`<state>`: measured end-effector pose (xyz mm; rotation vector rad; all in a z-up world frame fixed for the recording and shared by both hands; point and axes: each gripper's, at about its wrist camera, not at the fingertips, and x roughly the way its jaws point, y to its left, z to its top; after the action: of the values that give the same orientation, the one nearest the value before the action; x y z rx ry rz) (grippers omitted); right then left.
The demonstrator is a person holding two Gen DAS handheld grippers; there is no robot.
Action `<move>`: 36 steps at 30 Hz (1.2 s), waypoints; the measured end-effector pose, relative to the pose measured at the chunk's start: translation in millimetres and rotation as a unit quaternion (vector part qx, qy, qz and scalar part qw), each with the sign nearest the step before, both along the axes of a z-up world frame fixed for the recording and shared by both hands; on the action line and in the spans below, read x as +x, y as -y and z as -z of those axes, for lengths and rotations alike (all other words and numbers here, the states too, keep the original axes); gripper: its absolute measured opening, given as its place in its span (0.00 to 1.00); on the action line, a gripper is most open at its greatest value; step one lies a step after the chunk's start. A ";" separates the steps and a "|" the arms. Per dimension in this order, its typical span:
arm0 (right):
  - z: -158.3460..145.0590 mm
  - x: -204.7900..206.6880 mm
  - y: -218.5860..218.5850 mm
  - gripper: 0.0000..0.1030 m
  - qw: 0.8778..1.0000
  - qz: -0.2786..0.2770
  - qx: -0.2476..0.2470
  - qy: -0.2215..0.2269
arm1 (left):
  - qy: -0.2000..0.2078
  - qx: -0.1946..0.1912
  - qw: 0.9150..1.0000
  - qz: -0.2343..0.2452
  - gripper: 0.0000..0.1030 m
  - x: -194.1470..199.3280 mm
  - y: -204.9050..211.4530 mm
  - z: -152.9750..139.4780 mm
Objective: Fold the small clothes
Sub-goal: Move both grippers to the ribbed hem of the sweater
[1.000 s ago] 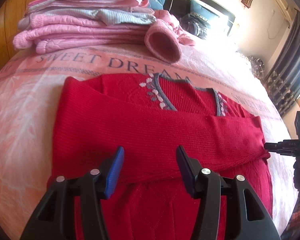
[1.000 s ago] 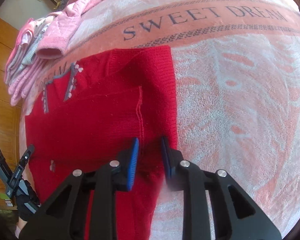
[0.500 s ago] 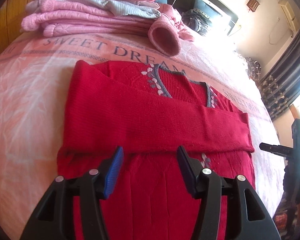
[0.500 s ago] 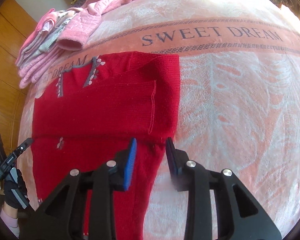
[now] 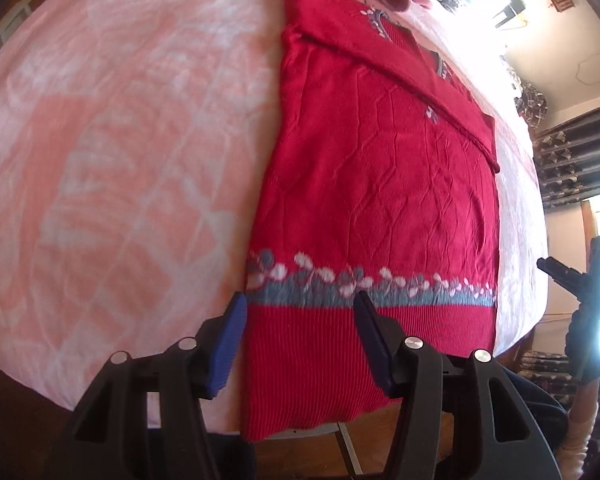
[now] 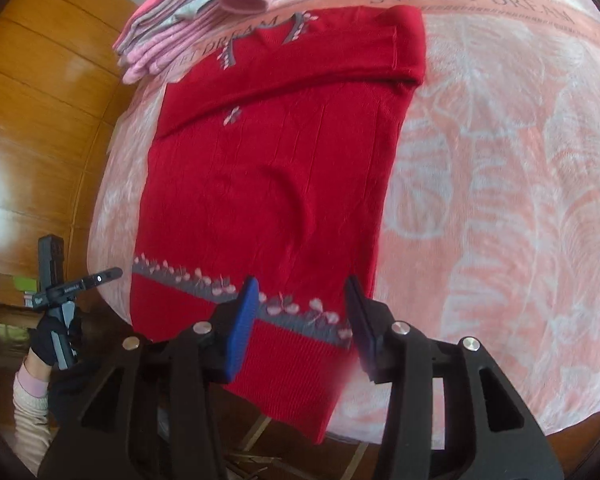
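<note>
A red knitted sweater lies flat on the pink bedspread, both sleeves folded across its chest. Its ribbed hem, under a grey band with white flowers, hangs over the near edge of the bed. My left gripper is open, its fingers either side of the hem's left corner. My right gripper is open over the hem's right corner of the sweater. Neither holds cloth. The other gripper shows at the edge of each view, held by a gloved hand.
A stack of folded pink clothes sits at the far end of the bed, beyond the sweater's neck. Wooden panelling lines the left side. The bedspread right of the sweater is bare. Dark curtains hang at the right.
Both grippers have drawn back from the folded sleeves to the sweater's hem at the near bed edge. The right gripper's jaws have widened. The sleeves stay folded across the chest.
</note>
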<state>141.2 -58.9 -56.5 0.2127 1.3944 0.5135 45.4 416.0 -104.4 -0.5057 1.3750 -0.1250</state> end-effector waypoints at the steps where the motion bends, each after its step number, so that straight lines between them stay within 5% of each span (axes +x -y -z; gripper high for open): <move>1: 3.0 -9.8 -2.2 0.44 1.000 -0.008 0.000 -0.002 | -0.001 -0.002 1.000 -0.002 0.54 -6.2 -0.8 2.4; 11: 36.6 -65.1 1.6 0.45 0.999 -0.020 0.031 -0.038 | -0.025 -0.014 0.999 0.021 0.54 -29.8 4.4 34.6; 21: 57.3 -71.7 0.7 0.46 0.998 -0.023 0.023 -0.051 | -0.028 -0.071 0.997 0.018 0.56 -36.8 8.9 41.4; 36: 71.5 -86.8 -2.8 0.49 0.997 -0.009 -0.005 -0.079 | -0.014 -0.044 0.998 0.031 0.53 -41.7 19.6 38.6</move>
<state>54.4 -56.1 -128.0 0.2377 1.5532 0.5137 3.8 396.4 -143.0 -0.5400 1.4178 -0.2293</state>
